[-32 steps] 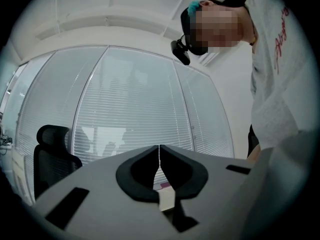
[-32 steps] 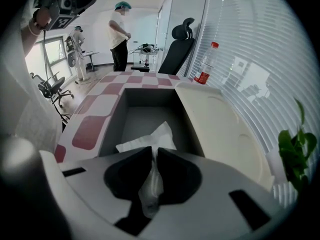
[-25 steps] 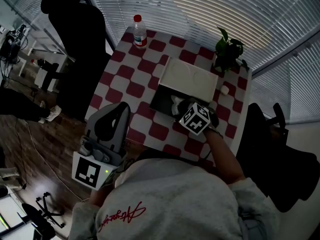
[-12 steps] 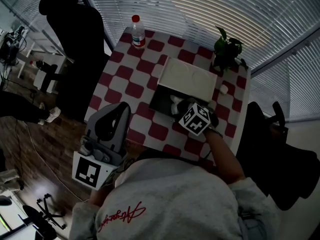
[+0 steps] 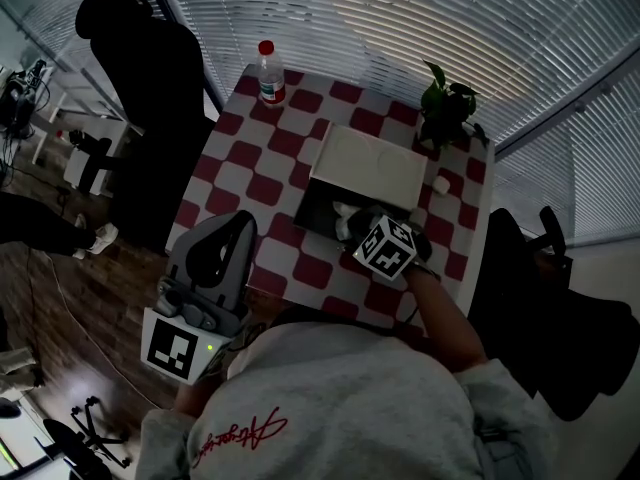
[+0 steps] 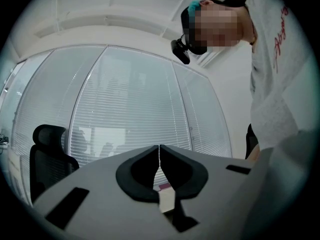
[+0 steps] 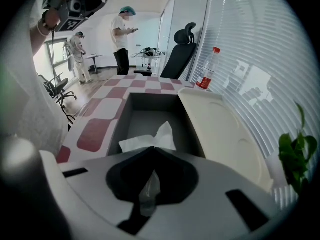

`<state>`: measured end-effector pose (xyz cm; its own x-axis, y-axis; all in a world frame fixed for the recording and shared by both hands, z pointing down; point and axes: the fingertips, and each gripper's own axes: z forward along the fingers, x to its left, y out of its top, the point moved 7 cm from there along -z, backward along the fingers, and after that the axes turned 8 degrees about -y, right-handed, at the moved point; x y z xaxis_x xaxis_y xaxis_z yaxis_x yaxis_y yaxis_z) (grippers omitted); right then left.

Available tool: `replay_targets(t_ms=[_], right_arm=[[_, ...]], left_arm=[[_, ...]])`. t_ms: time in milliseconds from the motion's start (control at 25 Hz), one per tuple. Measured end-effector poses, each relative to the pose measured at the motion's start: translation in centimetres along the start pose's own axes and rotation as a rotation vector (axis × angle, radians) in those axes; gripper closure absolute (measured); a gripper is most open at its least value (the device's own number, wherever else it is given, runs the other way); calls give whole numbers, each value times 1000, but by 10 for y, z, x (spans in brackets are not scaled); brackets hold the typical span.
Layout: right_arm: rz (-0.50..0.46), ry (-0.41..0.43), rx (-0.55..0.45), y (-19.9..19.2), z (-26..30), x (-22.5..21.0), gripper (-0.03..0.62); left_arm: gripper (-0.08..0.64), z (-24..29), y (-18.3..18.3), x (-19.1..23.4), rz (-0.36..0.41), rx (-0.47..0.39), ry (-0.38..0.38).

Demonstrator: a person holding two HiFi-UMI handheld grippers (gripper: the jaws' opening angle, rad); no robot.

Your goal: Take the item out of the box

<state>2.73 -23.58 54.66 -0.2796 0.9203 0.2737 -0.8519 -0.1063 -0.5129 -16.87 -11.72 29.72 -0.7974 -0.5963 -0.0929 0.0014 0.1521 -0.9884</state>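
Checkered table (image 5: pixel 250 183) — tissue (image 7: pixel 150 140) pinched between right tongs (image 7: pixel 154 148)

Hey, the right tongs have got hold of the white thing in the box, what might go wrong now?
The right tongs pinch only an edge of the flimsy white item, so it may tear or slip free on the lift. The dark box is held by nothing: the left tongs are shut and away from the table, so the box might drag or rise along with it.
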Motion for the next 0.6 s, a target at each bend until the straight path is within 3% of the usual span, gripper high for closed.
replay_targets(t_ms=[600], right_arm=[[74,-8,-72,6,-12,-7,582]], left_arm=[[543,3,1,0,-8,-9,-9]])
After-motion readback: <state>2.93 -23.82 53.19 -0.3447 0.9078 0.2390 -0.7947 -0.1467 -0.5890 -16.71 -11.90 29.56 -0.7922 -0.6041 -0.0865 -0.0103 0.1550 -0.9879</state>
